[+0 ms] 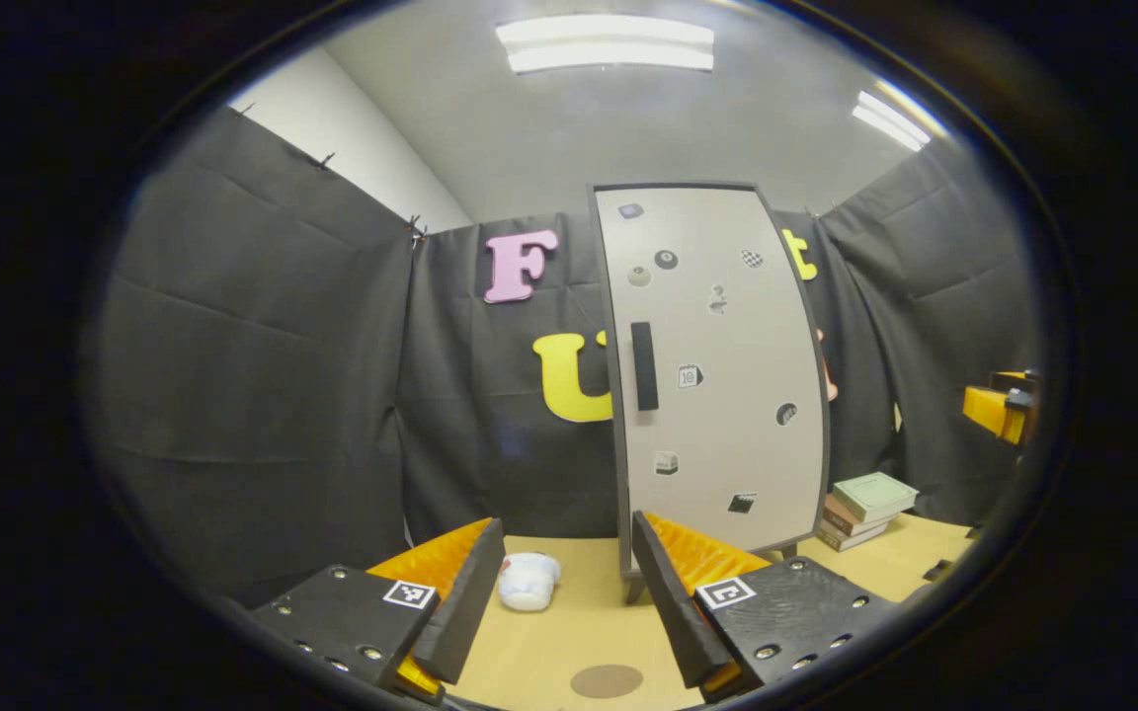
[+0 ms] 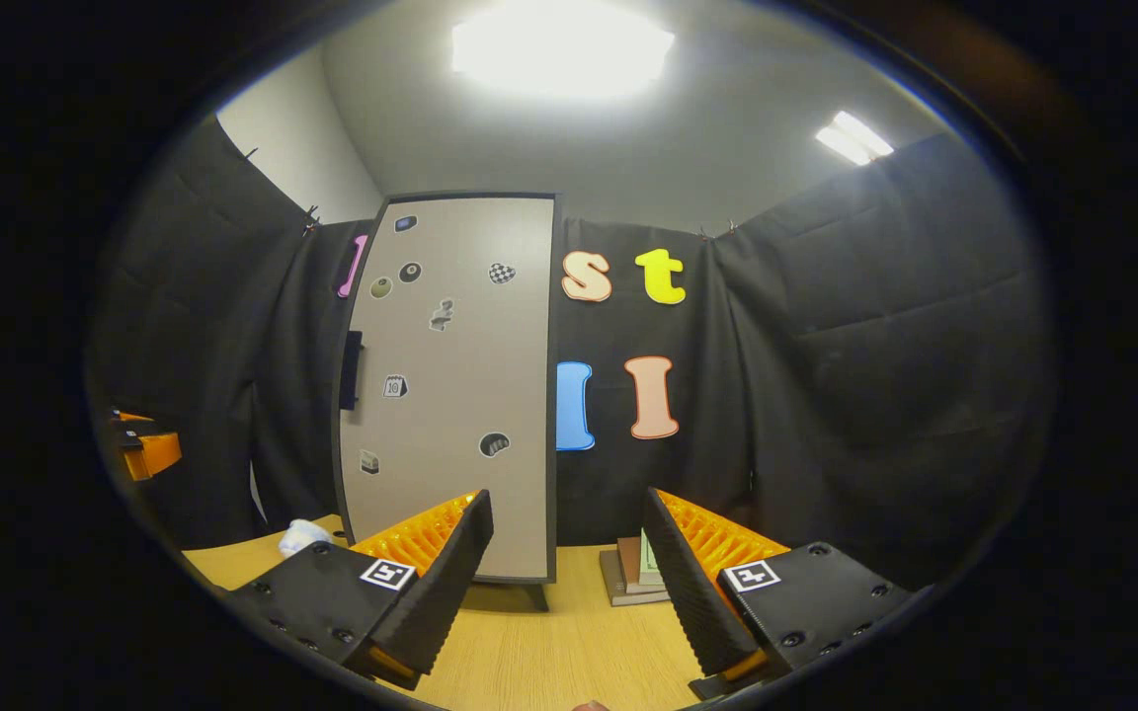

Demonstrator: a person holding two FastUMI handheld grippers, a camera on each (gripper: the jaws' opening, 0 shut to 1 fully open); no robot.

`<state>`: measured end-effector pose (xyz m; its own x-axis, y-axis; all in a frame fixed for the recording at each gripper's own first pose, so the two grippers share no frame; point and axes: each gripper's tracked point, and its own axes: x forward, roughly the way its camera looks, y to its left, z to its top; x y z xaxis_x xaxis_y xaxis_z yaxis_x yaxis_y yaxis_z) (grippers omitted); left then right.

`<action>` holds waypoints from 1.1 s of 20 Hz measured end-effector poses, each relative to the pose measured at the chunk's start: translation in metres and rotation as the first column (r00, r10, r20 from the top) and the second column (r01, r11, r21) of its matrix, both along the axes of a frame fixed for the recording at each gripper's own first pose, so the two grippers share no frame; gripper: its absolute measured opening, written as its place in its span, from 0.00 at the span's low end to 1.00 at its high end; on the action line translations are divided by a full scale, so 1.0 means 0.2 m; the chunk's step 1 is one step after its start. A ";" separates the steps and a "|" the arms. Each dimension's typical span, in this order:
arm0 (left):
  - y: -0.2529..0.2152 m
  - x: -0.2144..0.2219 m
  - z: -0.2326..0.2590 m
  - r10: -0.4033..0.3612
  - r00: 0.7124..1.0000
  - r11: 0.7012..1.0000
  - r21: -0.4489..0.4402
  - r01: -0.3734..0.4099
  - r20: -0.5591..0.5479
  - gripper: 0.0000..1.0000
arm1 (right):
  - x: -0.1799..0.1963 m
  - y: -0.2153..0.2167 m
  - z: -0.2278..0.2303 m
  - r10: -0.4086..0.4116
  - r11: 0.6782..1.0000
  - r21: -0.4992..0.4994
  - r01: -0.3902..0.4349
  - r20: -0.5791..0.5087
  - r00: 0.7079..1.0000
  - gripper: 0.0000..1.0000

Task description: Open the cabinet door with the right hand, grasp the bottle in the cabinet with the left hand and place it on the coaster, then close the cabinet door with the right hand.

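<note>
Cabinet (image 1: 717, 375): stands upright on the wooden table (image 1: 569, 642), against the black booth wall; its pale grey door (image 2: 450, 385) is shut
Door handle (image 1: 644, 365): dark vertical bar near the door's left edge in the left gripper view
Door markings: several small stickers scattered over the door, among them a black ball, a chequered one and a calendar-like one; too small to read any writing
Bottle: nothing to tell, since the door is shut
Coaster (image 1: 607, 680): round brown disc lying flat on the table, between the left gripper's fingers at the bottom of the left gripper view, in front of the cabinet
White object (image 1: 528, 581): small, crumpled or squat, on the table left of the cabinet; what it is cannot be told
Books (image 1: 865, 509): short stack on the table just right of the cabinet, top cover pale green; titles not readable
Left gripper (image 1: 566, 592): jaws spread wide, holding nothing, above the table and pointed at the cabinet
Right gripper (image 2: 566, 583): jaws spread wide, holding nothing, aimed at the door's right edge and apart from it
Gripper tags: a square black-and-white marker on each finger mount; no words
</note>
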<state>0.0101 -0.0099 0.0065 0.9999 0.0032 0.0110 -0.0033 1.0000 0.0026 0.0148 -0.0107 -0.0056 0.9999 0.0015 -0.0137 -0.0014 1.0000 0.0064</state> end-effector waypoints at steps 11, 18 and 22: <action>-0.04 0.00 0.02 0.006 1.000 1.000 0.018 -0.006 0.003 0.79 | 0.04 0.01 -0.02 0.038 0.999 0.011 -0.038 -0.011 0.999 0.97; -0.11 -0.01 0.03 0.026 1.000 0.999 0.018 -0.026 0.001 0.78 | 0.08 -0.02 -0.03 0.077 0.997 0.007 -0.077 -0.020 0.997 0.97; -0.17 -0.03 0.01 0.055 0.998 0.998 0.017 -0.054 -0.013 0.80 | 0.12 -0.01 -0.05 0.129 0.991 0.028 -0.128 -0.032 0.991 0.98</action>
